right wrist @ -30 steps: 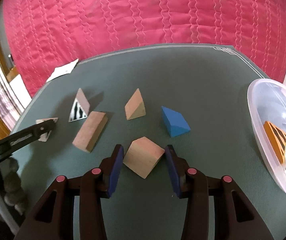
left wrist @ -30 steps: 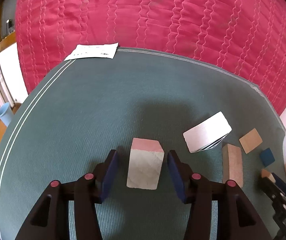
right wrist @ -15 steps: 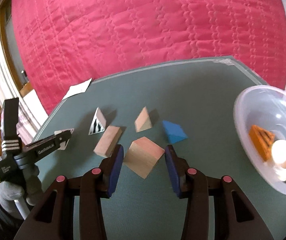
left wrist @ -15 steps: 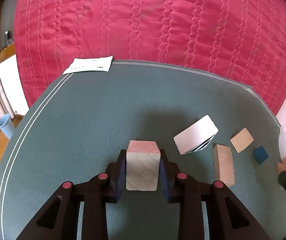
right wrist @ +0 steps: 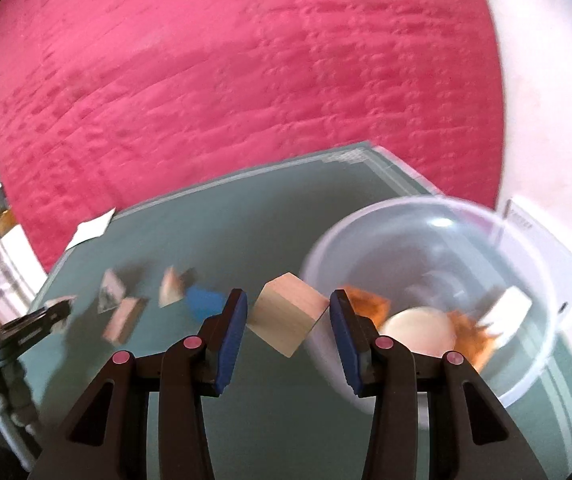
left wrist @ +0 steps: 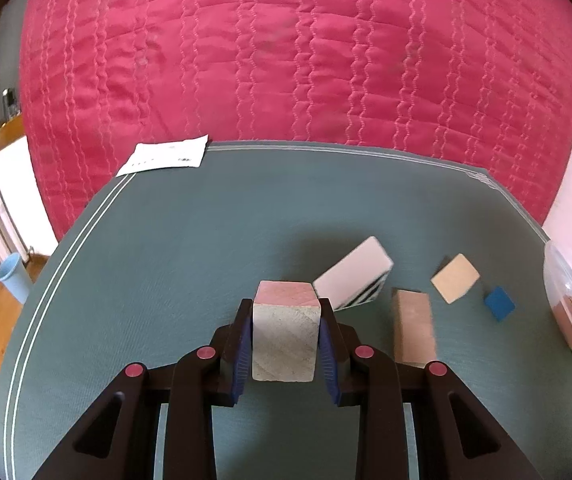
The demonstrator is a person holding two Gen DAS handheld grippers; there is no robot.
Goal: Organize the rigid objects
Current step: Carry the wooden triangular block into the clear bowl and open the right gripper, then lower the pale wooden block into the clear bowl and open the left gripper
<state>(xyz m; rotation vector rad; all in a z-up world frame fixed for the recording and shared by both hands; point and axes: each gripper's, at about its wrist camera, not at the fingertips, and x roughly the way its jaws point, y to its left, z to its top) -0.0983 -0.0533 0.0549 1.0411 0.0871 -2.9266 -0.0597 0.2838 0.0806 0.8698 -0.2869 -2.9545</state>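
Your left gripper [left wrist: 286, 340] sits low in the centre of the left wrist view, its jaws clamped on a pale wooden cube [left wrist: 285, 334] with a pinkish top; both blue pads press flat on its sides. Beyond it on the green mat [left wrist: 166, 260], to the right, lie a white block with striped side [left wrist: 352, 272], a long wooden block [left wrist: 412, 332], a tan tile-shaped block [left wrist: 455, 278] and a small blue block [left wrist: 499, 303], all apart from one another. The rim of the clear plastic bowl [left wrist: 566, 300] shows at the right edge. A white paper slip [left wrist: 164, 156] lies at the mat's far left corner, against the pink quilt [left wrist: 286, 52].

In the right wrist view, your right gripper [right wrist: 288, 322] holds a second wooden cube [right wrist: 288, 318] cornerwise between its jaws, just left of the bowl's rim. The bowl already holds orange pieces and a pale round one, blurred.
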